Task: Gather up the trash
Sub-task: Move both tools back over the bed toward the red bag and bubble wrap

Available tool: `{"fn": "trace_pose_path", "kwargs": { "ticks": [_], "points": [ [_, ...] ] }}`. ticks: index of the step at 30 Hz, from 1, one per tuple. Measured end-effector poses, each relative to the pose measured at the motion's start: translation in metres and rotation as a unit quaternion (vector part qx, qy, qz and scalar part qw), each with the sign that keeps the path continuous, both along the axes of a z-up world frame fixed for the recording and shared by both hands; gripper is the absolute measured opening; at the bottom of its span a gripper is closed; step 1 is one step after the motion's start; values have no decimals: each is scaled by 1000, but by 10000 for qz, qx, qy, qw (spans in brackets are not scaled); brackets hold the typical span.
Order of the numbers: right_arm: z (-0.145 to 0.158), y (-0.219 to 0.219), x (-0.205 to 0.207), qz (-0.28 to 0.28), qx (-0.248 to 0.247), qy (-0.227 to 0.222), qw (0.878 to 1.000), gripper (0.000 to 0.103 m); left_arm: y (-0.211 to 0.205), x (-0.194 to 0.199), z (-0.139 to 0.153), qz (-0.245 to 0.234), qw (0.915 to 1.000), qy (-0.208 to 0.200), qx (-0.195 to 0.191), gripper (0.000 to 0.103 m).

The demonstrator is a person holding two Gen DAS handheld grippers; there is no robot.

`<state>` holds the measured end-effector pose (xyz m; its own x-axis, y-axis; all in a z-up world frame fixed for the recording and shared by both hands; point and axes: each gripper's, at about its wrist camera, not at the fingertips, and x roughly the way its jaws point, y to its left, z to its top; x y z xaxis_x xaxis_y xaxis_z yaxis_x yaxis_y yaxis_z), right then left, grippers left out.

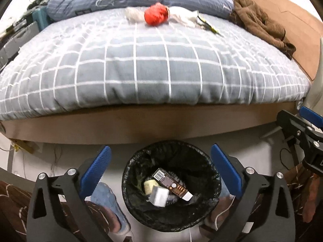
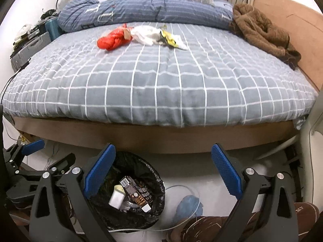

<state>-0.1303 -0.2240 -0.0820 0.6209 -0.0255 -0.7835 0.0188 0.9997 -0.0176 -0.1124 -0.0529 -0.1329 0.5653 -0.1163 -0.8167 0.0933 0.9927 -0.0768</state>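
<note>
Both grippers hang above the floor at the foot of the bed (image 2: 161, 84), each with its blue fingers spread wide and nothing between them. Left gripper (image 1: 160, 171) sits directly over the bin (image 1: 171, 185); right gripper (image 2: 163, 173) sits just right of the bin (image 2: 129, 193), over bare floor.

Bin: black liner, standing on the floor just in front of the bed frame. Contents visible — a dark carton (image 1: 171, 183) with a barcode, lying tilted; a pale yellow piece (image 1: 149, 186) beside it; a white box (image 1: 159, 196) against both.

Bed: grey checked cover, white grid lines. Trash on it lies well back from the bin, near the far end, just in front of a rolled blue quilt (image 2: 141, 8):
- red bag (image 2: 113, 39), crumpled, leftmost of the group;
- white wad (image 2: 147, 34) — paper or plastic, cannot tell which — touching the red bag;
- yellow wrapper (image 2: 171, 39), touching the white wad on its right.

Brown garment (image 2: 262, 32) is heaped on the bed's far right side, apart from the trash. Suitcases (image 2: 30, 46) stand left of the bed. Feet in blue slippers (image 1: 107, 199) flank the bin.
</note>
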Motion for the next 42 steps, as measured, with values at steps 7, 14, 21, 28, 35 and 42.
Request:
{"fn": "trace_pose_path", "kwargs": {
  "ticks": [7,14,21,28,35,42],
  "points": [
    [24,-4,8,-121,191,-262,9994,92,8,10,32,81,9995,-292,-115,97],
    [42,-6,21,-112,200,-485,9986,92,9,27,61,77,9983,-568,-110,97],
    [50,-14,39,-160,220,-565,9980,92,12,47,74,73,9977,-643,-188,97],
    [51,-17,59,-167,195,-597,9979,92,10,69,79,91,9974,-713,-104,97],
    [52,-20,82,-165,180,-617,9978,92,7,97,84,60,9966,-820,-33,97],
    [51,-20,106,-180,220,-585,9979,92,3,126,87,41,9962,-872,2,97]
  ]
}}
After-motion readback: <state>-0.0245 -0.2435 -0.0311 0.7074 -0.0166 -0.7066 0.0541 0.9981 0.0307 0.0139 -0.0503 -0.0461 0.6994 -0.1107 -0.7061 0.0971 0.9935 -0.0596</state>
